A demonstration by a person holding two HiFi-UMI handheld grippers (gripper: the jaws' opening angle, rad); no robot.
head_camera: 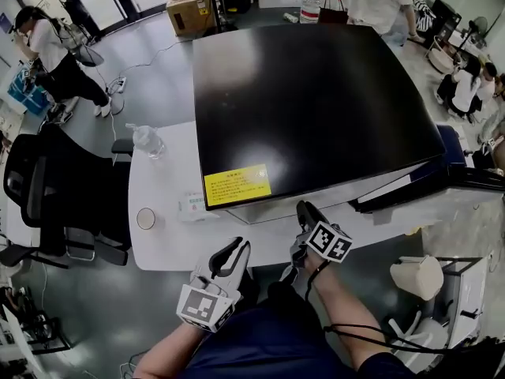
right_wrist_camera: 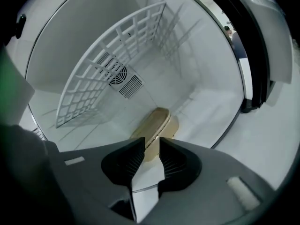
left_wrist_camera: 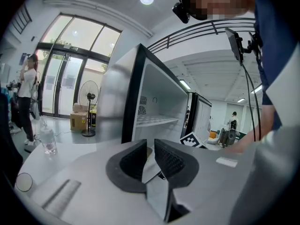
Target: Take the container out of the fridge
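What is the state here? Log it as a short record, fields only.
fridge: black top, stands on the white table, door open
container: tan, lying inside the fridge, not gripped
right tongs: open, aimed at the container, tips short of it
left tongs: slightly apart, empty, outside the fridge
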